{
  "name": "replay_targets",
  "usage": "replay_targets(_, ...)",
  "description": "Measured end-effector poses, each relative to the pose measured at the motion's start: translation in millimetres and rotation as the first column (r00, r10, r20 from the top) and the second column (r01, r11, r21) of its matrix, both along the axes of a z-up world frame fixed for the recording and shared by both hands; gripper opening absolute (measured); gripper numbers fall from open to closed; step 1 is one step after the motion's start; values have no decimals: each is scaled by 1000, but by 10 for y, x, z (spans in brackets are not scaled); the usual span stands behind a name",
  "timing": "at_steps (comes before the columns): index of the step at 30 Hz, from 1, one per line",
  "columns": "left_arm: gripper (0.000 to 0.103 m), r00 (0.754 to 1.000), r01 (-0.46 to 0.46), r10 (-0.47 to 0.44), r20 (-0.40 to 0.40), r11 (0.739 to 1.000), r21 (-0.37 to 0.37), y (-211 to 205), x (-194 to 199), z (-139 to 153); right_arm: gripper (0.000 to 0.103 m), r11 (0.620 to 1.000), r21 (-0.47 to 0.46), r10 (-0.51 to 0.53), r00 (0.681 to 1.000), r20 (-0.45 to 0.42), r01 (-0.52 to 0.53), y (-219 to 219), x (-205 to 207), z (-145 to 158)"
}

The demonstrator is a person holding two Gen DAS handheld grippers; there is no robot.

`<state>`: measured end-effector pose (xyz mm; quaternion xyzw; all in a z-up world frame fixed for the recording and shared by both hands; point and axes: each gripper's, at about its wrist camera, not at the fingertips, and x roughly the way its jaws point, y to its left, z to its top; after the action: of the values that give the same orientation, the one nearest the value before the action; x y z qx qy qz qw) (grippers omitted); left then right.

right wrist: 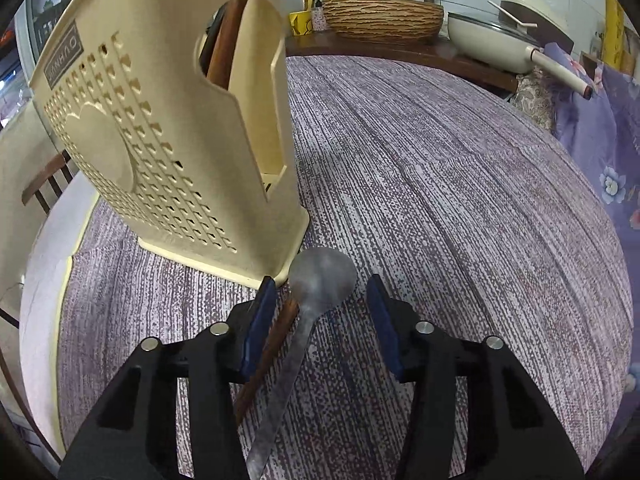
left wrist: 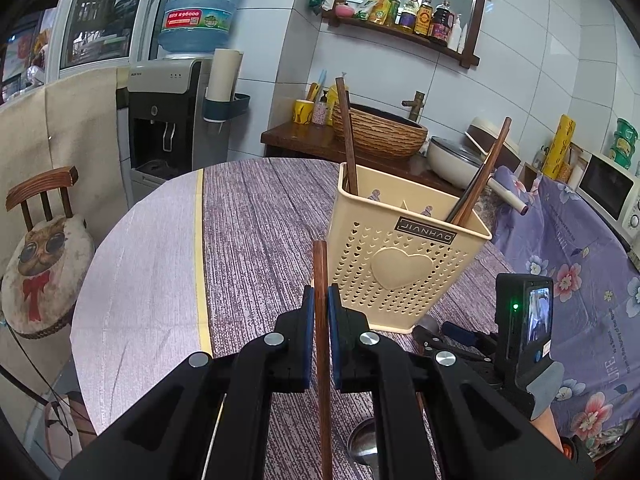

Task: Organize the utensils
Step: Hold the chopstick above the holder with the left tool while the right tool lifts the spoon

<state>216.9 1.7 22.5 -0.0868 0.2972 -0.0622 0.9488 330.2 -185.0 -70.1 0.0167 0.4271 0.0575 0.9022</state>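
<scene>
Two views. Left wrist: the left tool [left wrist: 319,300] pinches a wooden chopstick [left wrist: 321,280] upright between its blue pads, just in front of the cream utensil holder [left wrist: 404,256] standing on the desk [left wrist: 256,216]. More chopsticks [left wrist: 347,136] lean inside the holder. The right tool [left wrist: 448,330] sits low beside the holder's base.

Right wrist: the right tool [right wrist: 322,304] is spread, its pads on either side of a metal spoon [right wrist: 320,280] lying on the desk [right wrist: 440,184], not pressing it. The spoon's bowl lies just beside the holder's [right wrist: 168,136] bottom corner. A chopstick [right wrist: 276,340] lies beside the spoon's handle.
</scene>
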Motion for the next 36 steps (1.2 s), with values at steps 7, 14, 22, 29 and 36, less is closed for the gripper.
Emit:
replay_targets(7, 8, 1000, 2, -2, -1, 1000, 1, -11, 0, -5, 35, 995, 98, 22, 1000, 10, -23, -112, -25, 28)
replay_targets(14, 8, 1000, -2, 2, 9, 1000, -5, -1, -28, 24, 17, 988, 148, 21, 987, 158, -45, -278, -332, 341)
replay_targets(22, 8, 1000, 2, -2, 19, 1000, -14, -5, -55, 65, 9, 990, 123, 44, 977, 208, -71, -340, -557, 513)
replay_targets(29, 8, 1000, 7, -6, 18, 1000, -9, -17, -63, 73, 49, 995, 91, -61, 988, 144, 48, -468, -467, 367)
replay_targets(36, 8, 1000, 6, -6, 11, 1000, -12, -12, -53, 49, 49, 1000, 14, -25, 999, 35, 25, -327, -352, 102)
